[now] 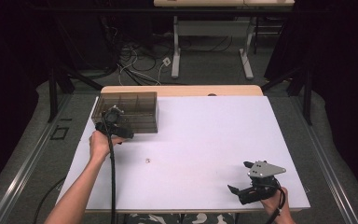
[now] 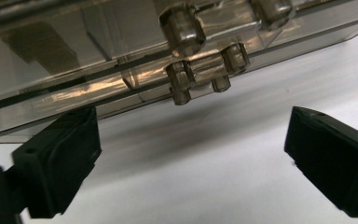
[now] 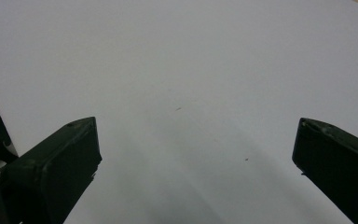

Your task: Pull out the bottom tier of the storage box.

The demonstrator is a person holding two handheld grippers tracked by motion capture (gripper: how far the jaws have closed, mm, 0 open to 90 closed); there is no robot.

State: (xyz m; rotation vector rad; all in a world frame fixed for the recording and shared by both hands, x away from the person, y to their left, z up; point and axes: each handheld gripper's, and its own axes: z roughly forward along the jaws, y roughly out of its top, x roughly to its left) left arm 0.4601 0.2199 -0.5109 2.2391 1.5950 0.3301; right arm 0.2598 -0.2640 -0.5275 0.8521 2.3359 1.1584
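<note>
A smoky see-through compartment box [image 1: 127, 112] stands at the back left of the white table top [image 1: 205, 135]. My left gripper [image 1: 123, 132] sits at the box's near side, held by a hand. In the left gripper view its jaws stand wide apart, so the left gripper [image 2: 191, 125] is open with bare table between its pads. Just beyond them are the box's front wall and clear hinge-like knuckles [image 2: 186, 70]. My right gripper [image 1: 240, 177] rests near the table's front right corner. In its own view the right gripper [image 3: 196, 128] is open over bare white surface.
A tiny pale object [image 1: 147, 160] lies on the table left of centre. The table's wooden far edge [image 1: 182, 90] shows behind the white top. Beyond it stand a second table's legs [image 1: 176, 51], with cables [image 1: 135, 65] on the floor.
</note>
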